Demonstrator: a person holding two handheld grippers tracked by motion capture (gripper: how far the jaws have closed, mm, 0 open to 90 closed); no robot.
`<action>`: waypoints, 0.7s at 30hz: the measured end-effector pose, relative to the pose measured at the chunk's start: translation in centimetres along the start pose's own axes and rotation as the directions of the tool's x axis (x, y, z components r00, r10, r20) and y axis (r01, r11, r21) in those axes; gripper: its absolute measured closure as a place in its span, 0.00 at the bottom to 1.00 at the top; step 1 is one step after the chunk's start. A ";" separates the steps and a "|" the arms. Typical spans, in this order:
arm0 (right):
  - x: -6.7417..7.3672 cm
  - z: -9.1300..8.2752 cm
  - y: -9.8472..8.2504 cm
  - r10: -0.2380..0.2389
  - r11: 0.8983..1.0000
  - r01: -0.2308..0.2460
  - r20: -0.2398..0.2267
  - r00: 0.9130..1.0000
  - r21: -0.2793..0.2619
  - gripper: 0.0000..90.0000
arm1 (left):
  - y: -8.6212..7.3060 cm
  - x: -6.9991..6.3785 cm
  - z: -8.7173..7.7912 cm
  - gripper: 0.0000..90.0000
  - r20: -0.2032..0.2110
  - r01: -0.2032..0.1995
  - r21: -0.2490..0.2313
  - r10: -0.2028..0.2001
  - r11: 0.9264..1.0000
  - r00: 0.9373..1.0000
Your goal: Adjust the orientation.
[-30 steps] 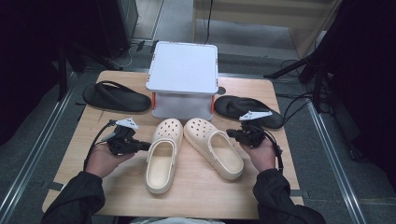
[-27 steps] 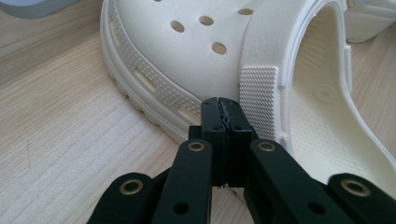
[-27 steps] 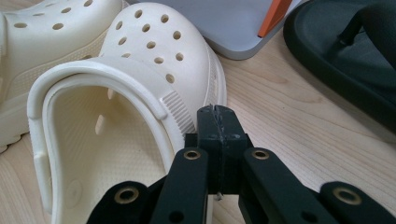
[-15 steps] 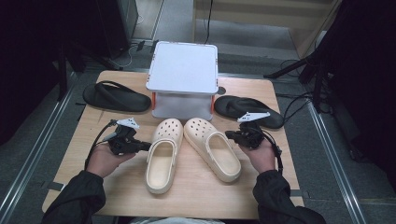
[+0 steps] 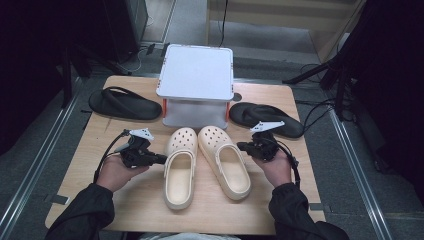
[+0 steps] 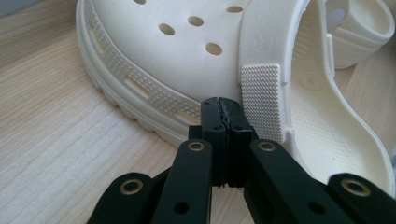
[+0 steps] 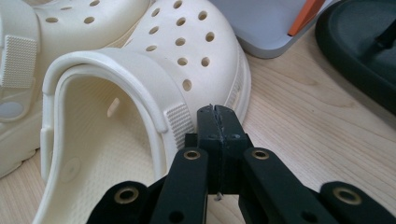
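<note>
Flanking the pair of cream clogs, the two tools sit low over the worktop, each pointing inward at the shoe on its own side. The left tool has its tip just beside the outer wall of the left clog, about level with the strap hinge; the right tool stands equally close to the outer wall of the right clog. Both tools have their jaws pressed together with nothing between them. Each clog lies with its long axis running near to far, toes toward the far side; the left one is almost straight, the right one angled so its heel swings out to the right. So each shoe lies crosswise to the tool aimed at it, and each hand is the nearer one for its own clog. Counting: two cream clogs, two black flip-flops, one at far left and one at far right, and one lidded white storage box at the far middle.
</note>
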State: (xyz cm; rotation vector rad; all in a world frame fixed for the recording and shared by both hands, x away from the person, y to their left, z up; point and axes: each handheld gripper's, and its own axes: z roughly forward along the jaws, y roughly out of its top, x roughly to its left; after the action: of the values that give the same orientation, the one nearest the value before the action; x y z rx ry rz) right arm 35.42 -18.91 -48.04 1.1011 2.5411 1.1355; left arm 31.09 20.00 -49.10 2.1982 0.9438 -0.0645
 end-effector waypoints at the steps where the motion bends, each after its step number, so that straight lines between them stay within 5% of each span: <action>1: 0.1 0.1 0.0 -0.002 1.000 0.002 -0.002 1.000 0.003 1.00 | 0.0 0.0 0.0 1.00 0.004 -0.003 0.002 0.003 1.000 1.000; 21: 0.9 0.8 0.0 0.037 0.999 -0.038 -0.073 0.997 -0.017 1.00 | 0.7 -1.8 1.6 1.00 0.060 -0.037 0.007 0.037 0.999 0.997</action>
State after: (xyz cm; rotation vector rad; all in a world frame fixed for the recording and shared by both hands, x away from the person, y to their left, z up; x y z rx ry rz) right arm 35.06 -17.81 -48.51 1.1281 2.5695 1.2271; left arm 30.63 17.58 -49.27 2.2079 0.8705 -0.1166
